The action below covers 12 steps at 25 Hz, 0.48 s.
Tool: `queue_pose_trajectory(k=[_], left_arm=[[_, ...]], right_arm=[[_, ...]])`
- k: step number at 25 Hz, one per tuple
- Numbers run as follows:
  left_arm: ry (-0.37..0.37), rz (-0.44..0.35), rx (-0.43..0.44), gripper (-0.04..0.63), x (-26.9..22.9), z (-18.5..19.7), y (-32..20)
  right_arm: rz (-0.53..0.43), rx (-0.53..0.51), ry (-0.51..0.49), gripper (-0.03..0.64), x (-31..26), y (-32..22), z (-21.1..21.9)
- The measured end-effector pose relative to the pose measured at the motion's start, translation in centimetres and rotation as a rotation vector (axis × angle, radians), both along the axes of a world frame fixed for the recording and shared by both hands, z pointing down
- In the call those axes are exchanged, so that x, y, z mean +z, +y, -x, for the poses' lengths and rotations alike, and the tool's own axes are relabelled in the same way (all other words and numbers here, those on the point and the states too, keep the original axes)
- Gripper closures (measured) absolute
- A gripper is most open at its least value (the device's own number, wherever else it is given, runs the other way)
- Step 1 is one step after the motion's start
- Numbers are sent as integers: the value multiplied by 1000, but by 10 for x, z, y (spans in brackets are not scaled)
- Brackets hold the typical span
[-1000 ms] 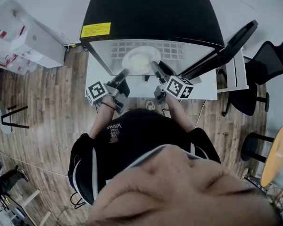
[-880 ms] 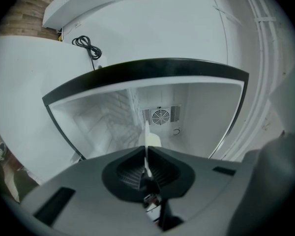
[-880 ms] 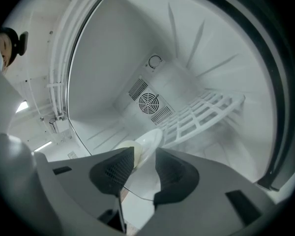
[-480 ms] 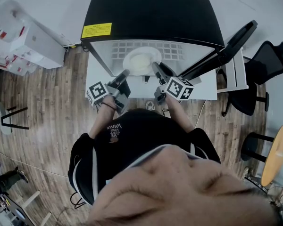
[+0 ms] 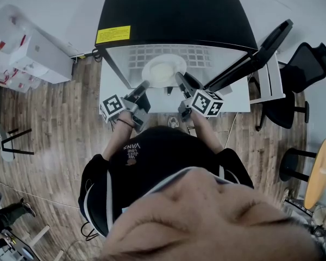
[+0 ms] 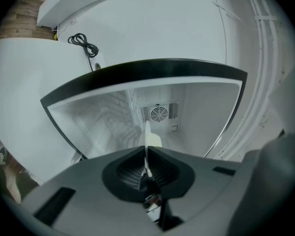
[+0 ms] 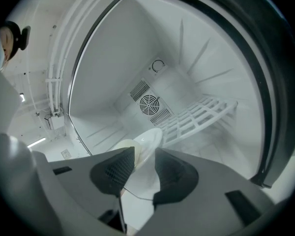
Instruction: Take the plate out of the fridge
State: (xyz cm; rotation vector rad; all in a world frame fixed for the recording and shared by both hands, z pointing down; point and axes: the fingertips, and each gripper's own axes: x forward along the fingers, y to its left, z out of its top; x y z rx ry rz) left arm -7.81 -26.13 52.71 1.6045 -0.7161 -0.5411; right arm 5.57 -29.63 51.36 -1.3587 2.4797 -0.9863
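The white plate point(image 5: 163, 69) with a pale yellow piece on it lies at the mouth of the open black-topped fridge point(image 5: 174, 15). My left gripper point(image 5: 144, 85) is at the plate's near left rim, shut on it. In the left gripper view the plate's thin edge point(image 6: 147, 134) stands pinched between the pads of the left gripper point(image 6: 146, 156). My right gripper point(image 5: 179, 76) is at the near right rim. In the right gripper view the plate point(image 7: 148, 140) fills the gap between the jaws of the right gripper point(image 7: 143, 163), which are closed on it.
The fridge door point(image 5: 252, 56) swings out to the right. Inside are a wire shelf point(image 7: 196, 116) and a rear fan grille point(image 7: 149, 103). The fridge stands on a white base point(image 5: 231, 99). Black chairs point(image 5: 309, 64) stand at the right, white boxes point(image 5: 35, 50) at the left.
Both grippers stay at the plate's near rim. The plate has shifted very slightly; no other clear movement shows.
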Motion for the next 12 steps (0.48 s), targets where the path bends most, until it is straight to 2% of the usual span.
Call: queue_pose_trajectory(k=[4, 12], left_arm=[[14, -13, 23, 563, -3, 1, 2], [-1, 1, 68, 563, 1, 7, 9]], right_arm=[[-1, 19, 0, 479, -1, 6, 1], [-8, 63, -1, 480, -1, 17, 4]])
